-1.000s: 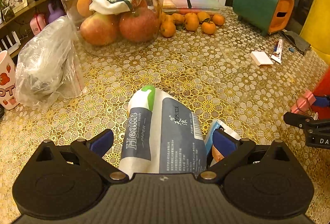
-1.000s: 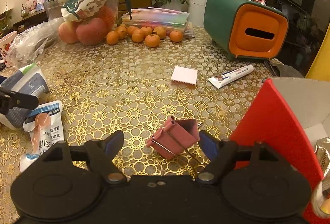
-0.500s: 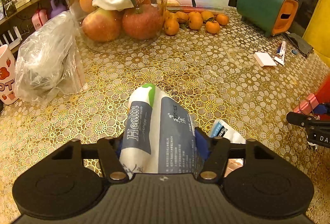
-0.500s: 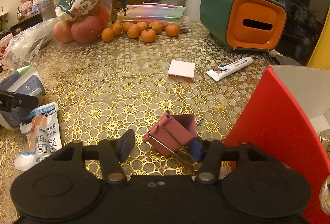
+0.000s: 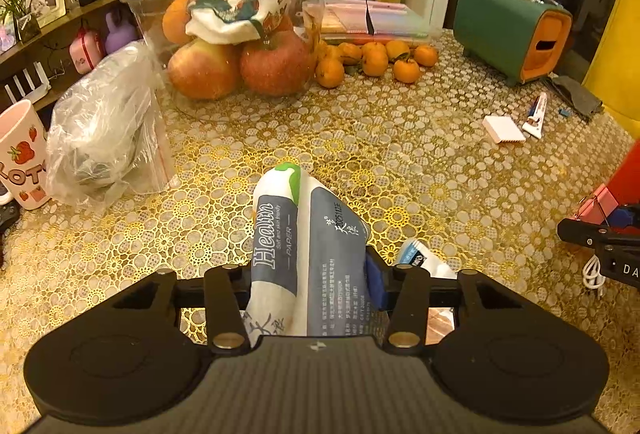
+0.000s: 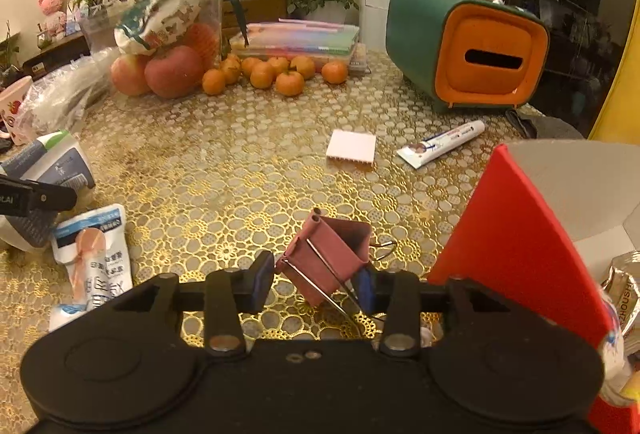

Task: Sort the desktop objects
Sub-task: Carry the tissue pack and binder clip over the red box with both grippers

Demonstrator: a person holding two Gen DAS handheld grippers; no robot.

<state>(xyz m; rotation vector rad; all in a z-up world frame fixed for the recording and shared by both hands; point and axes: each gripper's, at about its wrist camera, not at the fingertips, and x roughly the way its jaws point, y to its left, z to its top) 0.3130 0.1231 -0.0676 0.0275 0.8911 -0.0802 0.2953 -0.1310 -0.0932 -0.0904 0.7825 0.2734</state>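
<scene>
A white and grey tissue pack (image 5: 304, 234) marked "Health" lies on the gold patterned tablecloth (image 5: 400, 138). My left gripper (image 5: 308, 274) is shut on its near end and pinches it narrow. In the right wrist view a pink binder clip (image 6: 328, 258) stands between the pads of my right gripper (image 6: 314, 280). Its jaws are closing: the right pad touches the clip, the left pad sits a sliver away. A small white and blue sachet (image 6: 94, 254) lies just right of the tissue pack.
A red box (image 6: 512, 242) stands close on the right of the clip. Further back lie a white notepad (image 6: 352, 150) and a toothpaste tube (image 6: 440, 144). At the far side are a green and orange holder (image 6: 472, 54), tangerines (image 6: 276, 72), a clear fruit bowl (image 5: 240, 46), a plastic bag (image 5: 104, 126) and a mug (image 5: 20, 154).
My left gripper closed from wide open onto the tissue pack and squeezed it. My right gripper's pads narrowed around the binder clip. Neither hand shifted much.
</scene>
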